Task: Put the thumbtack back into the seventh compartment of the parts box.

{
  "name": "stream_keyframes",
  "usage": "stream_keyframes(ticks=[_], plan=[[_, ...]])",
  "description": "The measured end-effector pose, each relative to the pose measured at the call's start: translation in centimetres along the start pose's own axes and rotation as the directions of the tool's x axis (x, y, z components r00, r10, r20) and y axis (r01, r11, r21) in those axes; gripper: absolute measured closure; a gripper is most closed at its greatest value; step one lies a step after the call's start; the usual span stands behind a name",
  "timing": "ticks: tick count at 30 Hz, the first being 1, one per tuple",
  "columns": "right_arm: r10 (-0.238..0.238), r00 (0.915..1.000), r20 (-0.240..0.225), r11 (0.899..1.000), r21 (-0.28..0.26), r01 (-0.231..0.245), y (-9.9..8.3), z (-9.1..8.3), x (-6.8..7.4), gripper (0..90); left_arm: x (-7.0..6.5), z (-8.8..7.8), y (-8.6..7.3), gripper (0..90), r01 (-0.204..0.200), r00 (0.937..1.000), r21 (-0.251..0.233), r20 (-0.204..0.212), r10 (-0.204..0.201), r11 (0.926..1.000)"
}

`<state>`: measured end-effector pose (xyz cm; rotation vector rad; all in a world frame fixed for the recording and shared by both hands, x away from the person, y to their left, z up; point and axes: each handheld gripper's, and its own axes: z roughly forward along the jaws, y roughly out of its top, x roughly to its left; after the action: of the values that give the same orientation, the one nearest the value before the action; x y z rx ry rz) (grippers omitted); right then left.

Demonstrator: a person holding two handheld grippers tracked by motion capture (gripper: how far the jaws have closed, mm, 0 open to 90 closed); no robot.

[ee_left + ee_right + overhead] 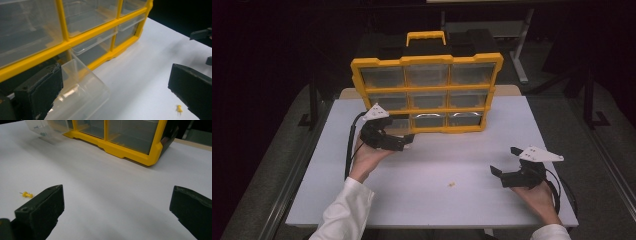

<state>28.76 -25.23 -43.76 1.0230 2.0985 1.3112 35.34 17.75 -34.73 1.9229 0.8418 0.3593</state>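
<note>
Left tongs (404, 141) released beside pulled-out clear drawer (82, 85) of yellow organizer (427, 92); right tongs (504, 162) released above bench (437, 165); pushpin (452, 184) between.

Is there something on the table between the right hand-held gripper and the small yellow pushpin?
Nothing visible. The right hand-held gripper is open, and only bare white table lies between it and the yellow pushpin.

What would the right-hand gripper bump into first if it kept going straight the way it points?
Probably the yellow-framed organiser box of clear plastic drawers. The right gripper, jaws open, has bare white table ahead until that box, though depth is hard to judge. The small yellow pushpin lies off to one side.
</note>
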Motion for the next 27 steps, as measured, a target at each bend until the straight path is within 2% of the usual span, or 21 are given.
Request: stream_keyframes(ticks=[9,14,20,23,25,27], plan=[[0.005,1.0000,0.000,1.000,-0.008,-0.005,0.0,-0.1,0.0,0.0,-1.0,0.3,-0.3,0.0,-0.008,0.9999,0.010,0.014,0.008,0.9999],[0.003,1.0000,-0.002,1.000,-0.001,-0.003,0.0,0.0,0.0,0.0,-1.9,0.9,-0.7,0.0,-0.015,0.9973,0.012,0.072,0.015,0.9998],[0.002,1.0000,-0.002,1.000,-0.007,-0.002,0.0,0.0,0.0,0.0,-2.5,1.1,-0.9,0.0,-0.019,0.9958,0.015,0.089,0.018,0.9997],[0.003,1.0000,0.000,1.000,-0.007,-0.003,0.0,-0.1,-0.1,0.0,-3.0,1.4,-1.3,0.0,-0.007,0.9923,0.017,0.124,0.005,0.9998],[0.003,1.0000,0.000,1.000,-0.008,-0.003,0.0,-0.1,-0.1,0.0,-3.2,1.3,-1.5,0.0,0.022,0.9833,-0.003,0.181,-0.021,0.9998],[0.002,1.0000,0.000,1.000,-0.008,-0.002,0.0,-0.1,-0.1,0.0,-3.5,1.3,-1.5,0.0,0.013,0.9832,-0.003,0.182,-0.013,0.9999]])
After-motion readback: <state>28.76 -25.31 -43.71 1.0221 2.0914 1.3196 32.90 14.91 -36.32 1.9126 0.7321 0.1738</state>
